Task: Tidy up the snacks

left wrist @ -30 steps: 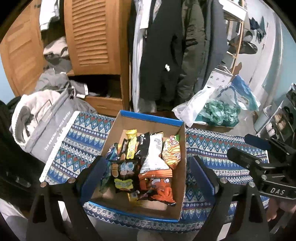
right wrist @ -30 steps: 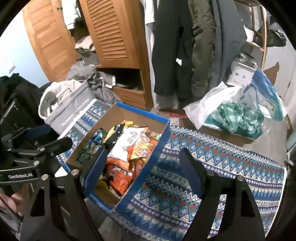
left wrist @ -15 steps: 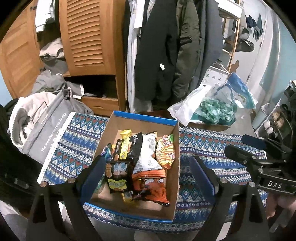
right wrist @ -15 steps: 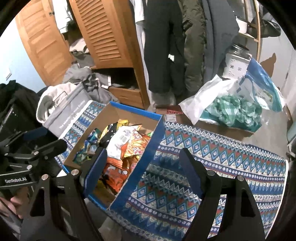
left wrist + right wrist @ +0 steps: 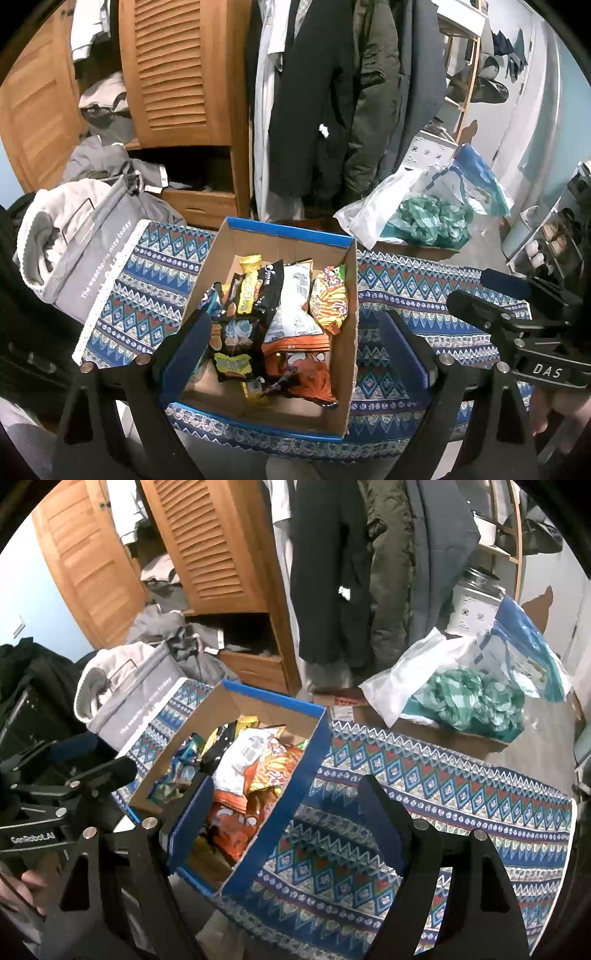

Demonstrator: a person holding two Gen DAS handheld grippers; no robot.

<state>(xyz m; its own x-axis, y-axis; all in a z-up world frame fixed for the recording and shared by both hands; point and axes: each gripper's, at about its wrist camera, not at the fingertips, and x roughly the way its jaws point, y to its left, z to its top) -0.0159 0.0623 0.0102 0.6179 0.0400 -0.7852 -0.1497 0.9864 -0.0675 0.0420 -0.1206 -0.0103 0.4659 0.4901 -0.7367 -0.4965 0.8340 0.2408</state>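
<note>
- Left wrist view: the left gripper hangs above a cardboard box with blue edging, its jaws spread wide with nothing pressed between them — the box's near half lies below the gap.
- The box sits on a patterned blue cloth and holds a heap of snack packets: a white bag in the middle, an orange-and-yellow one against the right wall, an orange packet nearer the camera, dark and yellow wrappers to the left.
- At the right edge the right gripper shows from the side, a hand below it.
- Right wrist view: the right gripper also stands open and empty, held over the box's right wall and the cloth beside it.
- The snack packets lie inside the box, left of the gap between the jaws.
- The left gripper shows at the left edge — beyond the cloth lies a white plastic bag with green stuff.
</note>
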